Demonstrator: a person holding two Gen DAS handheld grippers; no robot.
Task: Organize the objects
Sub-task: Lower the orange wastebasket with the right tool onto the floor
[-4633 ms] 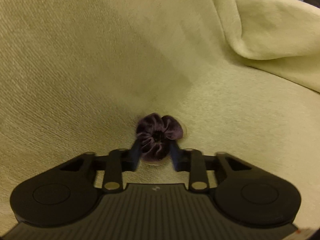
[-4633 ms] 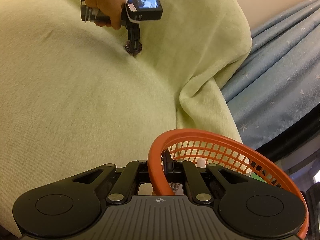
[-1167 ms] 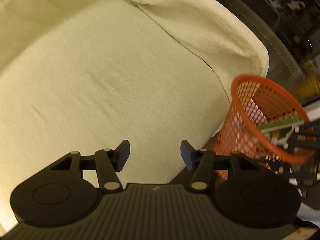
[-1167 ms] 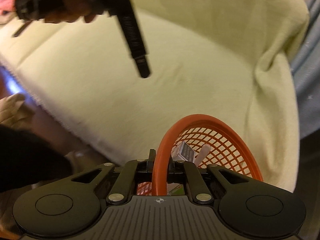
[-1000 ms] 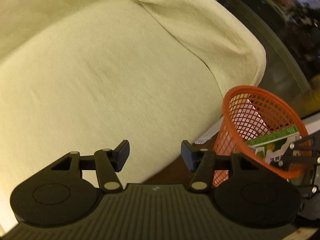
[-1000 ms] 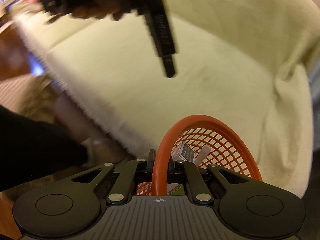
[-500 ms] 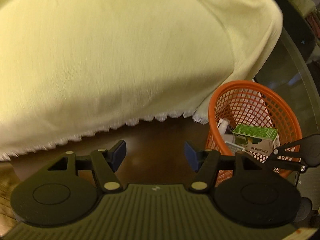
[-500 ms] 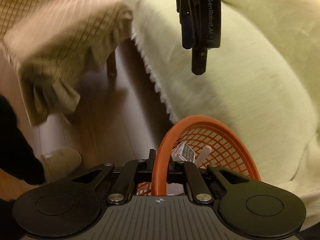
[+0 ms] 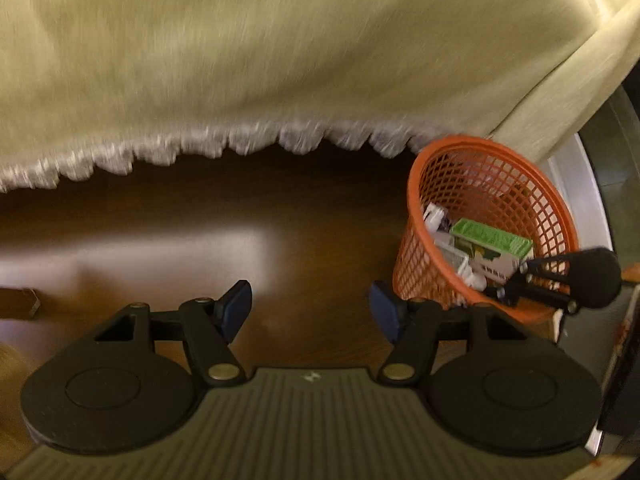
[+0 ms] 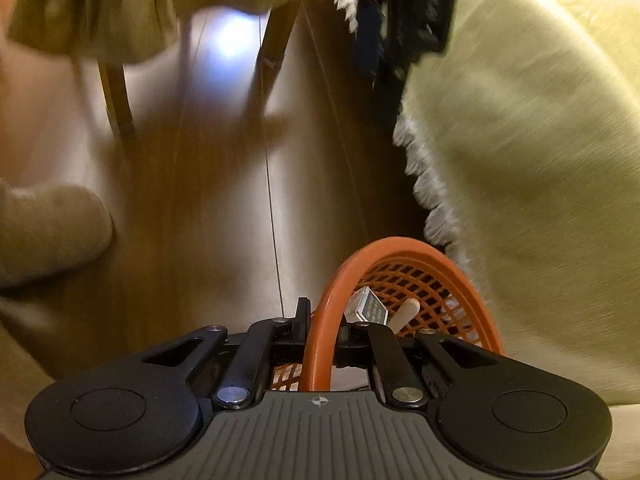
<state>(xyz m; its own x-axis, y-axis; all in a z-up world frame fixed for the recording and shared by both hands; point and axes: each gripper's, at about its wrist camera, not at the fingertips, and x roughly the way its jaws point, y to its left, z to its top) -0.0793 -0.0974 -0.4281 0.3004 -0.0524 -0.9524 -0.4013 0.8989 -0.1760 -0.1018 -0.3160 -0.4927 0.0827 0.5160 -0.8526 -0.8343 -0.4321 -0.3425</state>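
Observation:
An orange mesh basket (image 9: 480, 168) hangs low beside the yellow-green covered sofa (image 9: 280, 48), above the dark wood floor. It holds a green and white box (image 9: 492, 244) and several small white items. My right gripper (image 10: 324, 330) is shut on the basket's orange rim (image 10: 320, 320); it also shows in the left wrist view (image 9: 504, 290). My left gripper (image 9: 310, 308) is open and empty, above the floor to the left of the basket. In the right wrist view the left gripper (image 10: 384, 52) is a blurred dark shape at the top.
The sofa cover has a white fringed hem (image 9: 208, 148) hanging over the floor (image 9: 200, 248). A tan slipper (image 10: 48, 232) lies at the left. Wooden chair legs (image 10: 116, 96) and tan cloth (image 10: 92, 4) are at the upper left.
Both grippers have dropped from the sofa seat toward the floor. The basket has come down with the right gripper. The left gripper stays open; earlier it let go of a purple scrunchie.

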